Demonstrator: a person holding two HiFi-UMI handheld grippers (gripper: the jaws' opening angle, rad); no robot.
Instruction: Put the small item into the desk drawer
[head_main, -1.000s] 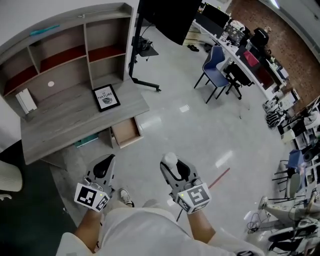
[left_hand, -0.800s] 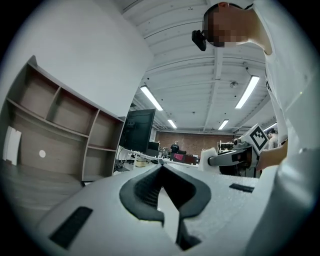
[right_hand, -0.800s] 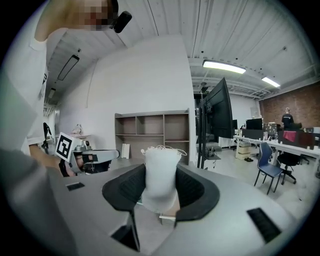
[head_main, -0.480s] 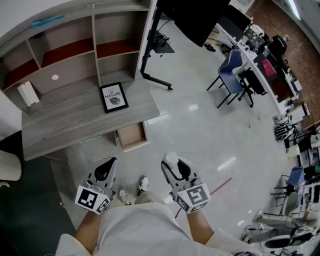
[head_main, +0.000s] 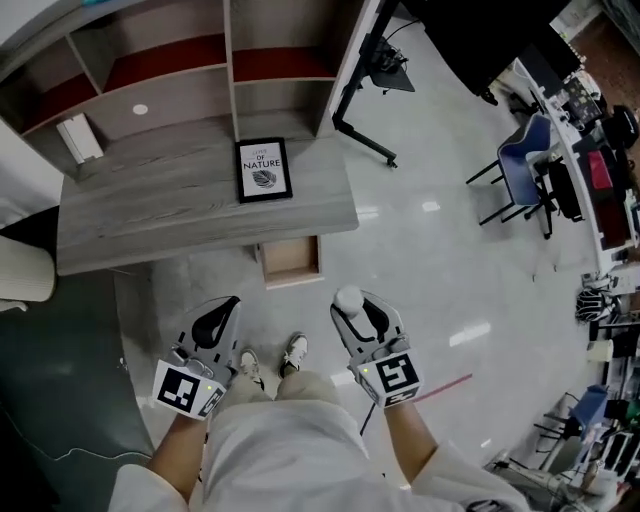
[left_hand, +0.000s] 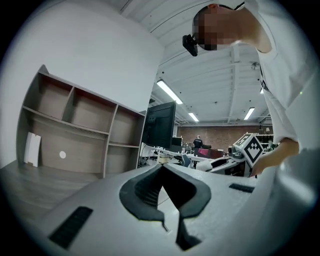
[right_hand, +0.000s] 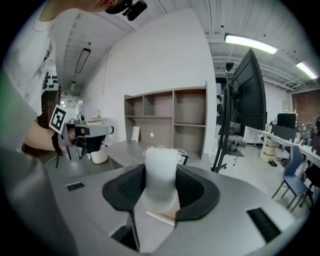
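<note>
We're standing over the glossy pale floor, facing the long grey wood-grain desk with its open-shelved hutch at the back. Under the desk's front edge the light wooden drawer is pulled out and looks bare inside. Up on the desktop, right above that drawer, lies the black-framed print with a leaf on it. Down by us, the left gripper has its black pads brought together at the tips, nothing between them. The right gripper sits part-way open, pads pressed on either side of the small white frosted cylinder with a frilly top. It's upright in the grip, on our side of the drawer and apart from it.
</note>
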